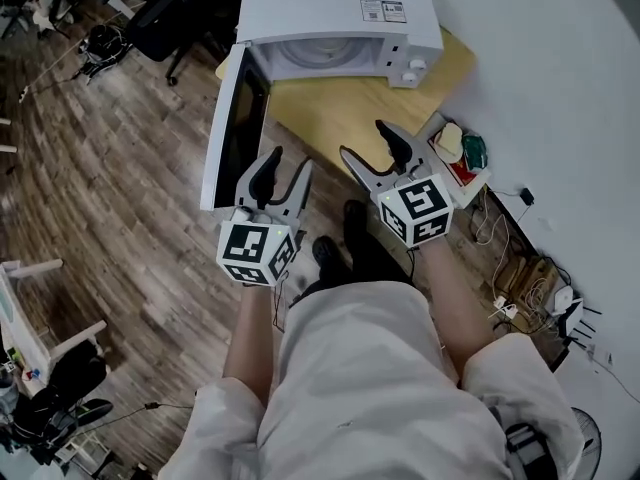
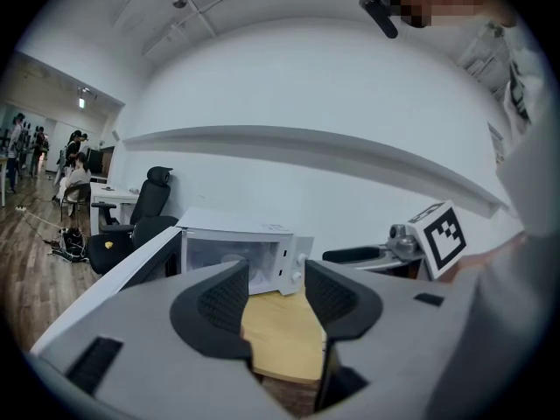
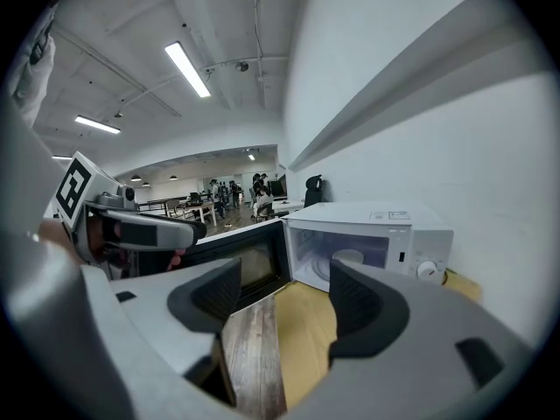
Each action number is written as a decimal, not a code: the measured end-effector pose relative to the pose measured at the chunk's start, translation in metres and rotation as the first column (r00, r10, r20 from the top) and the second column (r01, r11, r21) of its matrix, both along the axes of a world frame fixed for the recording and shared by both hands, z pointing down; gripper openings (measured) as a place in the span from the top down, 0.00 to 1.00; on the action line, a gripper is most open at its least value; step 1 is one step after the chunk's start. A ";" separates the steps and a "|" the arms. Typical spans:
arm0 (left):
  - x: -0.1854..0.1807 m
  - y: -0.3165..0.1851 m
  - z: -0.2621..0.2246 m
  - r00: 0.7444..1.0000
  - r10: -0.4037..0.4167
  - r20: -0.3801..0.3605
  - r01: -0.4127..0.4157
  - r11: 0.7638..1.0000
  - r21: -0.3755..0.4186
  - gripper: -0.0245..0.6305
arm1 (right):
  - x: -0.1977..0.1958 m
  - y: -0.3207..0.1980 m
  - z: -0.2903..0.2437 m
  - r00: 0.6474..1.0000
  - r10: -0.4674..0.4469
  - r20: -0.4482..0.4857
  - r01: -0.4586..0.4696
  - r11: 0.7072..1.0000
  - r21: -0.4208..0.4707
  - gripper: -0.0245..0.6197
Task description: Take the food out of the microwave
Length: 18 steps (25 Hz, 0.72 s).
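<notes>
Fingers (image 1: 266, 173) of the left gripper (image 1: 291, 158) stand wide with nothing between them, and the right gripper (image 1: 362, 138) is likewise parted and empty. In the head view both hang short of the microwave (image 1: 340, 8), whose door (image 1: 235, 133) is swung open at the left; the food cannot be made out from here.

In the left gripper view the fingers frame the bare surface (image 2: 276, 331), with the microwave (image 2: 262, 252) well beyond them.

In the right gripper view the food (image 3: 350, 256), seemingly a pale dish, sits inside the cavity, well ahead of the fingers and a little right of their gap. The reach is probably best made with the right gripper, going in level and clear of the door (image 3: 245, 265). It should close on the dish rim only once that rim lies between the pads, then draw straight out.
</notes>
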State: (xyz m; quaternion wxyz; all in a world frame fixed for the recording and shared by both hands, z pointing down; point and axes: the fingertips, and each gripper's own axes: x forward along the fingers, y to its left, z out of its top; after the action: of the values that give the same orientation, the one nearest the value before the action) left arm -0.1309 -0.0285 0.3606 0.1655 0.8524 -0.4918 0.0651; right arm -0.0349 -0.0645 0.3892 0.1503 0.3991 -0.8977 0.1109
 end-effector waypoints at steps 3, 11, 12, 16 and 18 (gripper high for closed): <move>0.004 -0.010 0.004 1.000 -0.016 0.010 0.016 1.000 -0.011 0.69 | -0.001 -0.017 0.007 1.000 -0.029 -0.005 0.029 1.000 0.006 0.45; 0.015 -0.044 0.009 0.997 -0.067 0.039 0.069 0.997 -0.031 0.69 | 0.000 -0.066 0.024 0.997 -0.071 0.002 0.071 0.997 -0.001 0.37; 0.016 -0.048 0.009 0.996 -0.075 0.041 0.077 0.997 -0.033 0.69 | 0.000 -0.072 0.026 0.997 -0.079 0.003 0.079 0.997 -0.001 0.35; 0.018 -0.060 0.012 0.993 -0.112 0.048 0.113 0.993 -0.031 0.69 | -0.001 -0.091 0.039 0.994 -0.105 0.002 0.105 0.994 -0.008 0.31; 0.019 -0.063 0.015 0.990 -0.130 0.051 0.132 0.991 -0.031 0.69 | -0.002 -0.096 0.047 0.993 -0.121 -0.006 0.121 0.993 -0.010 0.29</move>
State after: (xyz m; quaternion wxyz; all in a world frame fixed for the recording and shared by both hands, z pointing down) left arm -0.1115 -0.0915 0.3751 0.1721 0.8134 -0.5495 0.0831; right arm -0.0365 -0.1609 0.4362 0.1616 0.3434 -0.9193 0.1045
